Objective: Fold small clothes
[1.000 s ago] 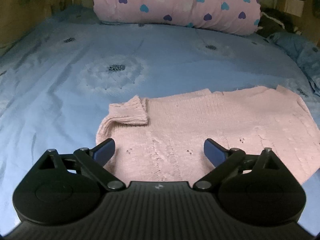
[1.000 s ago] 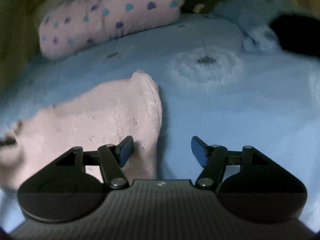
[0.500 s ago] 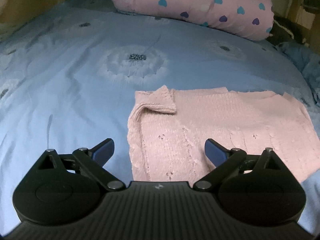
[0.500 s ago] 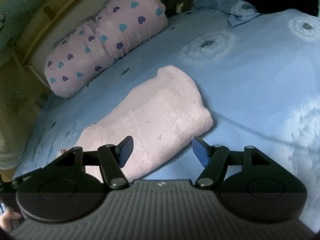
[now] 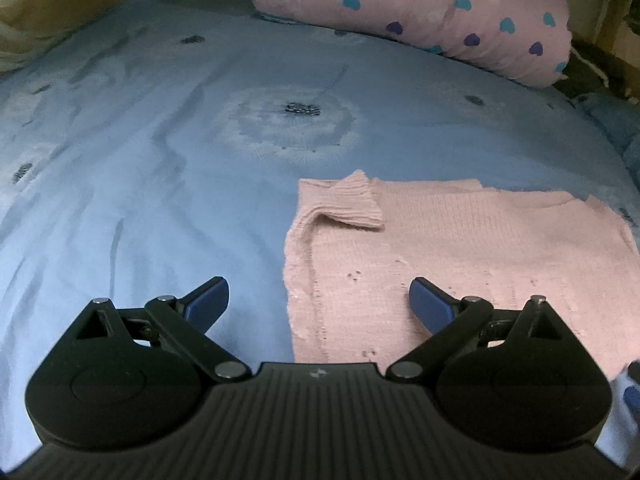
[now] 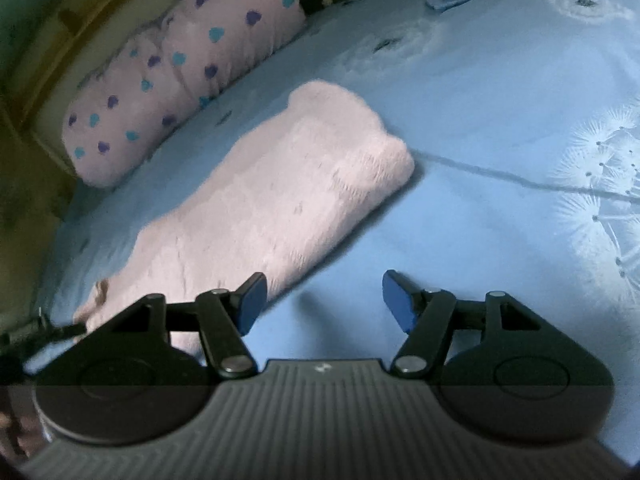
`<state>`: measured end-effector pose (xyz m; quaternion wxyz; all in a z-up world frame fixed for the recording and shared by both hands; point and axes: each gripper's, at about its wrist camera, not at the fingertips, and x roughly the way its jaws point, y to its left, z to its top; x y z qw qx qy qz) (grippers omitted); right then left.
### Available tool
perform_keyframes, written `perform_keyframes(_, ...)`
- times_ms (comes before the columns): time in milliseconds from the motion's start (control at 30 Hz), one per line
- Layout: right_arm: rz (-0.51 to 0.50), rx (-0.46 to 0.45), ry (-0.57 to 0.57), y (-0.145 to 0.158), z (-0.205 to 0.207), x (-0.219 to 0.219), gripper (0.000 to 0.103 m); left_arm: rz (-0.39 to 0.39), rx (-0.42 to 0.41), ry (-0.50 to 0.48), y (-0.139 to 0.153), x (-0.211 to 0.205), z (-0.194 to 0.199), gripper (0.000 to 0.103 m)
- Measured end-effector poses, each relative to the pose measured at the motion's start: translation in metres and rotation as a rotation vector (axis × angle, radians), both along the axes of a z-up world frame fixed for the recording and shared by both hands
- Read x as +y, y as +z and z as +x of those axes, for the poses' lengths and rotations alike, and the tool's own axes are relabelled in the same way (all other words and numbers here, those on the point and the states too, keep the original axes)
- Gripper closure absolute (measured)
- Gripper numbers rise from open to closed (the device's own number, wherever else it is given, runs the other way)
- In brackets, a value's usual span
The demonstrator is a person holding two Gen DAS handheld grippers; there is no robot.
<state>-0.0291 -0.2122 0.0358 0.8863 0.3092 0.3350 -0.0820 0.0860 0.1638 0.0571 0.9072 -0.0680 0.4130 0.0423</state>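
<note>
Now, through the left wrist view, I see the pink sweater (image 5: pixel 460 256) lying flat on the blue bedsheet (image 5: pixel 160 160), already narrowed into a long band with a ribbed cuff (image 5: pixel 348 204) turned in over its near-left corner. My left tongs (image 5: pixel 318 300) are spread wide and pinch nothing; one blue pad hangs over bare sheet, the other over the knit, so they straddle the sweater's left edge without touching it as far as I can tell. A pink bolster with hearts (image 5: pixel 420 12) lies well apart at the head of the bed.

Through the right wrist view, the same sweater (image 6: pixel 280 200) runs away to the upper right, its far end rounded. My right tongs (image 6: pixel 324 300) are parted with nothing between them, and they are easing slightly inward. The left pad sits just over the sweater's near edge; the right pad is over sheet.

I judge the side folds done and the lengthwise fold next. That calls for each pair of tongs to drop onto an end corner, pinch all the layers together, and carry that end over evenly.
</note>
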Motion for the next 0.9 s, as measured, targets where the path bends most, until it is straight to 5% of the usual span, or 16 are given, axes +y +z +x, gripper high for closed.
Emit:
perform_keyframes(467, 0.096, -0.089, -0.065, -0.013, 0.037, -0.015, 0.035, -0.084, 0.049, 0.034, -0.010, 0.012, 0.006, 0.004)
perform_keyframes(900, 0.293, -0.166, -0.127, -0.028, 0.059, -0.034, 0.035, -0.069, 0.046, 0.023, -0.016, 0.011, 0.011, 0.004)
